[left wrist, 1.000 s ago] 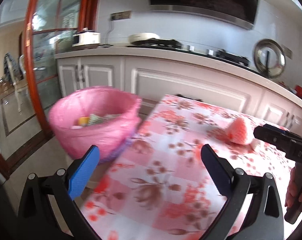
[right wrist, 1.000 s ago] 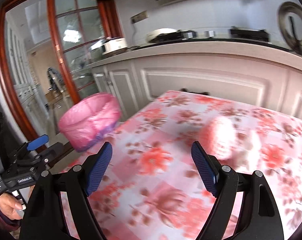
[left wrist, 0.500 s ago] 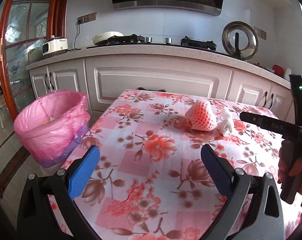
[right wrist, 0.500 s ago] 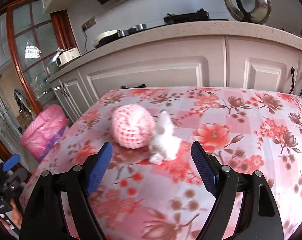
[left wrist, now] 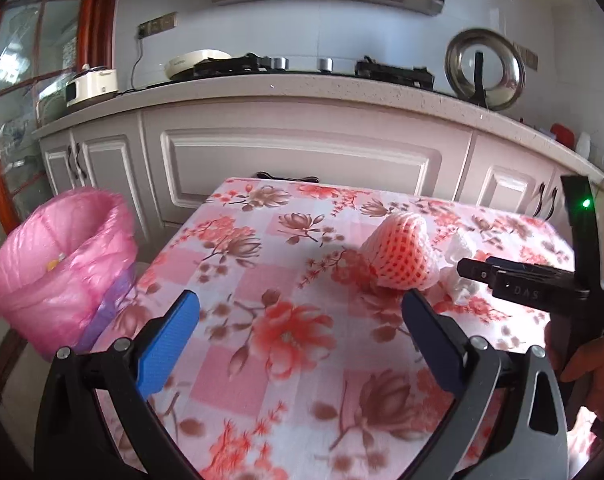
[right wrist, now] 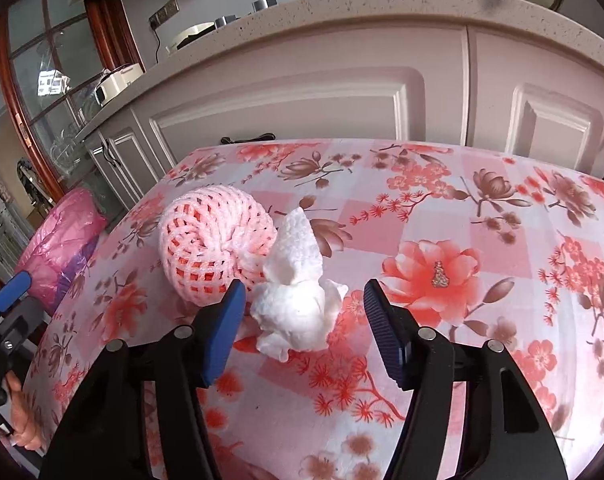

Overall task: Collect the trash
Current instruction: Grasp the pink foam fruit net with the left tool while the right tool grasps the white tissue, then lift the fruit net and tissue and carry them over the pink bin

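Observation:
A crumpled white tissue (right wrist: 296, 300) lies on the floral tablecloth (right wrist: 481, 240), touching a pink foam fruit net (right wrist: 216, 242) on its left. My right gripper (right wrist: 303, 322) is open, its blue pads either side of the tissue, not touching it. In the left wrist view the net (left wrist: 399, 254) and a bit of the tissue (left wrist: 461, 246) lie ahead on the right, with the right gripper's body (left wrist: 533, 286) over the tissue. My left gripper (left wrist: 300, 338) is open and empty above the table's near left part. A pink-lined trash bin (left wrist: 58, 268) stands left of the table.
White kitchen cabinets (left wrist: 302, 160) with a counter run behind the table. A red-framed glass door (left wrist: 6, 120) is at the far left. The bin also shows in the right wrist view (right wrist: 64, 240), beyond the table's left edge. The bin holds some trash.
Both grippers swung from the bin toward the table. The right gripper has closed in on the tissue, which now sits between its open fingers. The left gripper stays open and empty.

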`<state>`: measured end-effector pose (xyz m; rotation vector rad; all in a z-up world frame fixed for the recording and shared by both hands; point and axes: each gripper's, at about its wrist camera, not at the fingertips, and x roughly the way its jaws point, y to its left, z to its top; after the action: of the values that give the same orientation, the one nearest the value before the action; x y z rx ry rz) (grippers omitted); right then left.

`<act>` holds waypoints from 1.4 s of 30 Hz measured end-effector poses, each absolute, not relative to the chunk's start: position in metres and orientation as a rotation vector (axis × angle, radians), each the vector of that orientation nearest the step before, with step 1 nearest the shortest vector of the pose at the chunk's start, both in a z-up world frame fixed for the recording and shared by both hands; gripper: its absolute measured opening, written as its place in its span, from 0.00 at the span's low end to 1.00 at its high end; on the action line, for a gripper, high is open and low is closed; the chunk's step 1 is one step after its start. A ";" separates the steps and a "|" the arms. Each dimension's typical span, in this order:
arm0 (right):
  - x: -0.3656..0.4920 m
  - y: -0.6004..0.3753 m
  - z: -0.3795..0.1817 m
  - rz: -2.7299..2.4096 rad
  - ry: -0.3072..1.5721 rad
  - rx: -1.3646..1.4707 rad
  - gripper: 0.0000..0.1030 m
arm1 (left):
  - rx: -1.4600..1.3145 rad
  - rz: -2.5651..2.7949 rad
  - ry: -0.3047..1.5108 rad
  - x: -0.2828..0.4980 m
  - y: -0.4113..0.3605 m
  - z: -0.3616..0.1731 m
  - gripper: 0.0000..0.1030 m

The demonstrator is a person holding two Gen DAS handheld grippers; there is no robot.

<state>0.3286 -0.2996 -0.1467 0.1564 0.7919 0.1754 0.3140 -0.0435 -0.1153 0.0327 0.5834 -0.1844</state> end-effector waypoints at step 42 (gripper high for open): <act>0.273 -0.349 -0.123 0.161 0.676 0.259 0.30 | 0.049 -0.332 0.670 0.399 -0.155 -0.141 0.44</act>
<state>0.2734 -0.3485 -0.1234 0.2592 0.6758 0.1607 0.3988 -0.1549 -0.1412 0.0494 0.6696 -0.3323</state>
